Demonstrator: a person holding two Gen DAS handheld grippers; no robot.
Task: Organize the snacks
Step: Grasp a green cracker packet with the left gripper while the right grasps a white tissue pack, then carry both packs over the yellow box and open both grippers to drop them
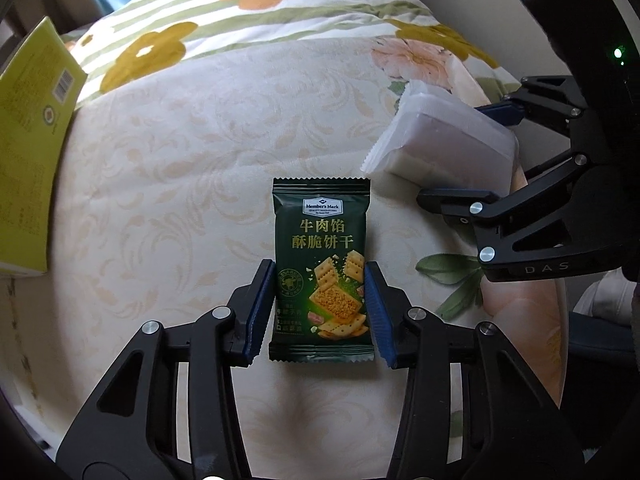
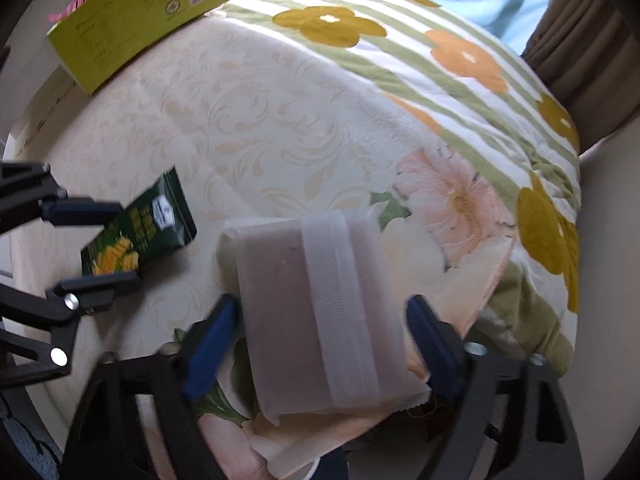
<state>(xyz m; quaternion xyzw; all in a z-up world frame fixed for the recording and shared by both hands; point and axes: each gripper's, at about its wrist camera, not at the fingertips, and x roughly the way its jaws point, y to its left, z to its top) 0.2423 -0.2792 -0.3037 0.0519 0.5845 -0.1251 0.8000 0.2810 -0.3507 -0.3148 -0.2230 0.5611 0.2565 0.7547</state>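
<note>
A dark green cracker packet [image 1: 321, 268] sits between the blue pads of my left gripper [image 1: 319, 280], which is shut on it just above the cream bedspread. It also shows in the right wrist view [image 2: 140, 228] with the left gripper [image 2: 120, 240] around it. My right gripper [image 2: 320, 320] is shut on a translucent white packet [image 2: 320, 300] holding a purplish-grey block. In the left wrist view this white packet [image 1: 440, 136] is at the right, held by the right gripper [image 1: 496, 148].
A yellow-green box [image 1: 32, 152] stands at the left edge of the bed and shows at the top left of the right wrist view [image 2: 136, 20]. A floral quilt [image 1: 260, 12] lies folded behind. The cream bedspread [image 1: 180, 184] covers the middle.
</note>
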